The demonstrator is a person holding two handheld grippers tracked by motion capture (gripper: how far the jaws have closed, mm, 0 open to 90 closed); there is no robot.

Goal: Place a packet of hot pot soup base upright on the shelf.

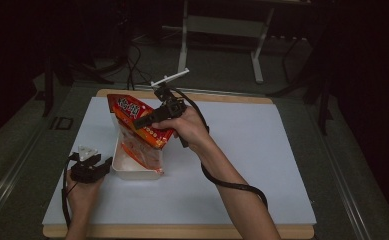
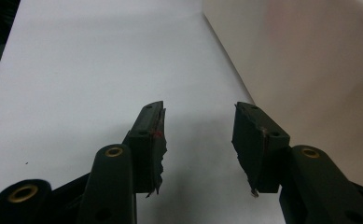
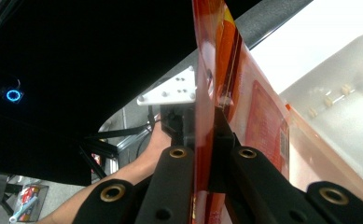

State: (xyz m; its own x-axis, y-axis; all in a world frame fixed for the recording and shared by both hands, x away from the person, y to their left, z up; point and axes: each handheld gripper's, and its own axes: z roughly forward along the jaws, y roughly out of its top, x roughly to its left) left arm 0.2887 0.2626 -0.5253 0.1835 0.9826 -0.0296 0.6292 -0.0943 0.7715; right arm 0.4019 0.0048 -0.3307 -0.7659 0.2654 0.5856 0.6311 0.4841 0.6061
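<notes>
Snack bag held over a white tray

High view: at frame centre, the right gripper pinches an orange snack bag above the white tray. Left gripper view: the left gripper, jaws wide and empty, sits beside the tray wall. Right gripper view: jaws clamp the bag's edge.

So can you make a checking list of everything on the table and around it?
Surface: white sheet on a wooden table, bare patches clean.
Job's things: orange snack bag tilted over the white bin, lower end inside.
Clutter: nothing seen.
Grippers: right gripper shut on the bag; left gripper open, beside the bin's wall.
Cables: black cable trails along the right forearm.
Surroundings: dark room, white stand behind.
</notes>
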